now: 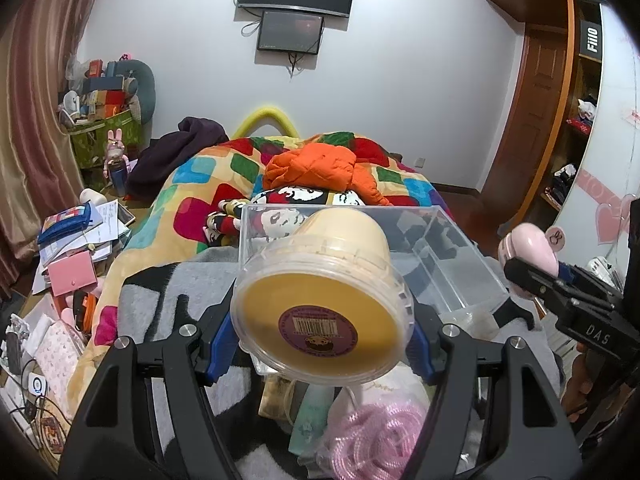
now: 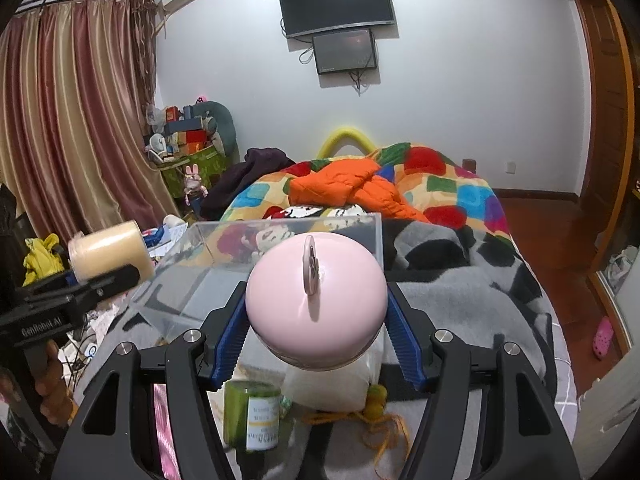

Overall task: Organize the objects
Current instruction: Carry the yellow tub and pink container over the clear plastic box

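My left gripper is shut on a round clear tub of yellow cream, its barcoded bottom facing the camera. The same tub shows at the left of the right wrist view. My right gripper is shut on a pink dome-shaped object with a small ring on top. That pink object appears at the right in the left wrist view. Both are held above the bed, just in front of a clear plastic box that lies on the grey blanket.
Below the grippers lie a pink cord bundle, a green jar, a white roll and orange string. An orange jacket and colourful quilt cover the bed. Papers and boxes clutter the floor at left.
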Tool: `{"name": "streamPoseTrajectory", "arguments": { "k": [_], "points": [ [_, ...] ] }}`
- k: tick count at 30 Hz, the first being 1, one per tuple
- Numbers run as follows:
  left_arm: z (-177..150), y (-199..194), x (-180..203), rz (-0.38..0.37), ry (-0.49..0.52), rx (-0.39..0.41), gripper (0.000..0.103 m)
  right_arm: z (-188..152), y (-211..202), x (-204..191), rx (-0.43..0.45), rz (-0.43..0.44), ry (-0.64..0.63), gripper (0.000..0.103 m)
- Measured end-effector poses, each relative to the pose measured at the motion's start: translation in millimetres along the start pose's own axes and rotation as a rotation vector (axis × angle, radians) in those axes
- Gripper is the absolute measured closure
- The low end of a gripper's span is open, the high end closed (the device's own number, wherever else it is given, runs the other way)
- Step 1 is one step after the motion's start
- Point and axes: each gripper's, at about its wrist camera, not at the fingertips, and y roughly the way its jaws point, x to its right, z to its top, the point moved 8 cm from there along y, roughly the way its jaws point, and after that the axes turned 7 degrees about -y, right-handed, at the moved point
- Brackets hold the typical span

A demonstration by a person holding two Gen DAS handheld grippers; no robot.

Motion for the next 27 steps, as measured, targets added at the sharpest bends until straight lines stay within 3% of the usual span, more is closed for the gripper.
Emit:
{"name": "streamPoseTrajectory", "arguments": {
  "k": [27],
  "points": [
    [-5.4, 57.7, 0.8, 0.072, 0.052, -0.069, 0.034, -3.1, 69.4, -1.5, -0.101, 0.027, 0.002, 0.042]
  ]
}}
